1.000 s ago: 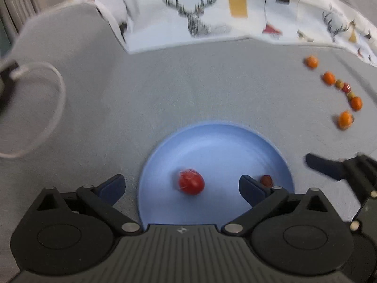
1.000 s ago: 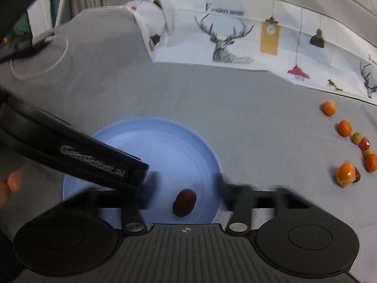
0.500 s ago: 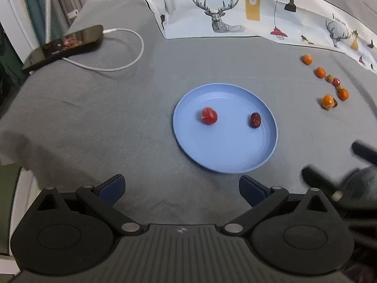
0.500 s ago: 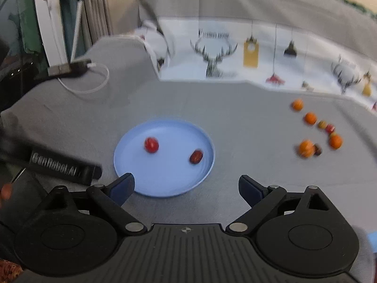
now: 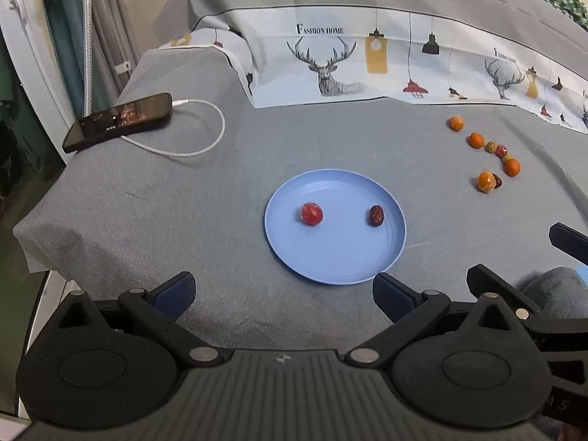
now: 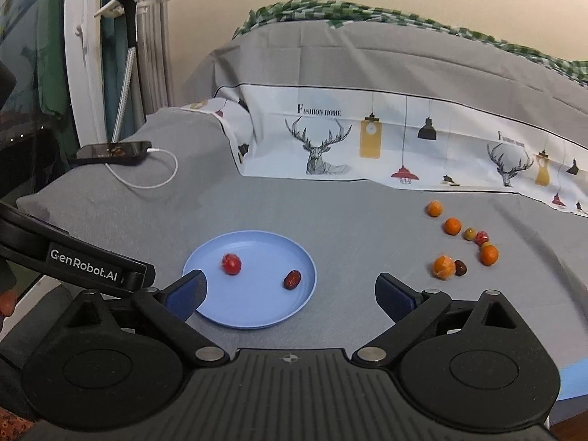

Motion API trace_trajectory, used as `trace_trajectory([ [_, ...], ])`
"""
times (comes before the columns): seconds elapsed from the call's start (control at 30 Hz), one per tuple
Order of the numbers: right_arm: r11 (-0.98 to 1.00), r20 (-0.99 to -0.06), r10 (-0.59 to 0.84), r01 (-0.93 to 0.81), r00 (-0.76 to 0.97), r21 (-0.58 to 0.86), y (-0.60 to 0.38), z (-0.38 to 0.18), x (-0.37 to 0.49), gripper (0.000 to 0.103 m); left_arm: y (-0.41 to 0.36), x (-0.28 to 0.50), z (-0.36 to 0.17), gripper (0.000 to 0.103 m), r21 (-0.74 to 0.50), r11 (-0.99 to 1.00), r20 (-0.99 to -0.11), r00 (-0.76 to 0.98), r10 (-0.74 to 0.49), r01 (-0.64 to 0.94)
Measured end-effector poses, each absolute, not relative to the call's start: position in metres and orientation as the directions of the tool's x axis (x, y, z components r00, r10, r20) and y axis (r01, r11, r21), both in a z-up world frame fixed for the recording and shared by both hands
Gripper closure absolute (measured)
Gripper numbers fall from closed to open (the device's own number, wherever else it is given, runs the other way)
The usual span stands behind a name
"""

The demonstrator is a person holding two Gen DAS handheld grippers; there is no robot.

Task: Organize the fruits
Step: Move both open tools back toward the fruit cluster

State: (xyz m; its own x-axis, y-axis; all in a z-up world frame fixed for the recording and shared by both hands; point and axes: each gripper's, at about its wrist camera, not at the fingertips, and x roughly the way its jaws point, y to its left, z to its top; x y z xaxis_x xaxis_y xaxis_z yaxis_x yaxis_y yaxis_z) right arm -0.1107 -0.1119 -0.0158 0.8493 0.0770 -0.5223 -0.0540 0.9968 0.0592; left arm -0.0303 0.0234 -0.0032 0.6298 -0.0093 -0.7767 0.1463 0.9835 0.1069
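**A:** Where do your tools stand?

**B:** Nearest me, my left gripper is spread wide with nothing in it. My right gripper has its jaws opening, almost fully apart, and nothing sits between them either. Both hang above the near edge of the grey cloth.

**A:** And the fruit?

**B:** Just beyond the fingers lies the blue plate, holding a red fruit on its left and a dark date on its right, well apart. Farther off to the right, the loose fruits curve in a line on the cloth.

**A:** So what makes the next pick go well?

**B:** I judge I should take the nearest of that line first, the big orange one, coming down with a finger on each side. A dark date touches it, so I must close gently without nudging that away.
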Motion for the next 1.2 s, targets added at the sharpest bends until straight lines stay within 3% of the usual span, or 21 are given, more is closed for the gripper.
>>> trace_trajectory([
  [0.53,0.994,-0.526,0.091,-0.046,0.846,0.098,-0.121,-0.020,-0.111,0.005,0.019,-0.026,-0.004,0.000,0.117,0.982,-0.787,0.617,-0.001,0.151],
  [0.8,0.987,-0.533,0.036,0.053,0.845,0.150,-0.140,-0.027,-0.103,0.005,0.007,-0.015,-0.009,0.000,0.142,0.972,-0.802,0.598,0.003,0.185],
  [1.03,0.955,-0.577,-0.048,0.206,0.815,0.211,-0.187,-0.036,-0.090,0.005,-0.023,0.012,-0.010,0.000,0.141,0.963,-0.811,0.585,-0.021,0.231],
  [1.2,0.900,-0.553,-0.238,0.395,0.799,0.183,-0.241,-0.043,-0.072,0.004,-0.066,0.047,-0.012,0.000,0.122,0.948,-0.817,0.572,-0.072,0.294],
])
